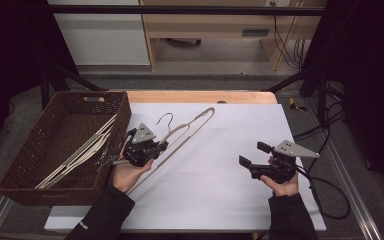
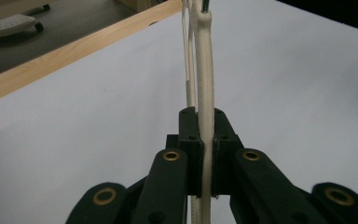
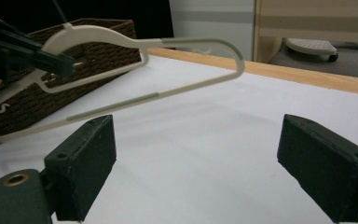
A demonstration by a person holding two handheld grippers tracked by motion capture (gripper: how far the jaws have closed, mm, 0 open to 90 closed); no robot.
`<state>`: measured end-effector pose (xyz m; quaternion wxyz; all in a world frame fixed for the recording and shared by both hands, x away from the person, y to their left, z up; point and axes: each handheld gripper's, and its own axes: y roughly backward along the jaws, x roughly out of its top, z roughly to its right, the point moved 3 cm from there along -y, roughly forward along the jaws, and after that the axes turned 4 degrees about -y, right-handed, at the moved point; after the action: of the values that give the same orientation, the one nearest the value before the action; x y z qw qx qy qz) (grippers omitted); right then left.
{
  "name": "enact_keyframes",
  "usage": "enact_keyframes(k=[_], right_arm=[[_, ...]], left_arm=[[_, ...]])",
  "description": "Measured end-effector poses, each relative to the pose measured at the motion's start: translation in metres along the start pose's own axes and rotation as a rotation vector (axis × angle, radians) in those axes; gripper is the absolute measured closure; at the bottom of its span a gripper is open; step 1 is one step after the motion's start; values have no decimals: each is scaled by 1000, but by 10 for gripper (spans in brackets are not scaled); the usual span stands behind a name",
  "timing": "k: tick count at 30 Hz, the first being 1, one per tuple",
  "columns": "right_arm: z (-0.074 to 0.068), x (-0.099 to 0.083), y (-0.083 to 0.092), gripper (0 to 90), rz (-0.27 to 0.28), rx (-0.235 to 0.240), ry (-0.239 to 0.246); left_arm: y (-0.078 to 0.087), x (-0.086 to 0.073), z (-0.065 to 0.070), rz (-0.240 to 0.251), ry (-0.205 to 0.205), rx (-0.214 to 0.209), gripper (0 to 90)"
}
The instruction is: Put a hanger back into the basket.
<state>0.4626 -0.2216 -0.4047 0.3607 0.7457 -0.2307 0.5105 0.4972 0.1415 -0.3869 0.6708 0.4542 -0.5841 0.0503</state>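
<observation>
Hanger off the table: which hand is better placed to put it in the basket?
Probably left: its tongs are shut on the hanger beside the basket. The right tongs stand open, empty and farther away.

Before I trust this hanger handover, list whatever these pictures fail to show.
- High view: the left hand-held gripper covers the exact spot where it clamps the hanger.
- High view: how many hangers lie in the basket cannot be counted; they overlap.
- Left gripper view: the hanger's hook is cut off by the top edge.
- Right gripper view: the left hand-held gripper is cut off by the left edge.
</observation>
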Motion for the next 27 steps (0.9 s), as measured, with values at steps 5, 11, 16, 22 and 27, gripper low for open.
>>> enact_keyframes(k=[5, 11, 16, 22, 27], right_arm=[[-4, -7, 2, 100, 8, -1, -10], [-8, -13, -2, 87, -15, -3, -6], [-9, -14, -1, 80, -20, -3, -6], [-9, -13, 4, 75, -8, -9, -4], [-8, -13, 8, 70, 0, -14, -8]], left_arm=[[31, -3, 5, 89, 23, -50, 859], [53, 0, 4, 88, 10, -54, 859], [71, 8, 6, 98, 2, -60, 859], [93, 24, 6, 104, -38, -33, 859], [111, 37, -1, 94, -92, -17, 859]])
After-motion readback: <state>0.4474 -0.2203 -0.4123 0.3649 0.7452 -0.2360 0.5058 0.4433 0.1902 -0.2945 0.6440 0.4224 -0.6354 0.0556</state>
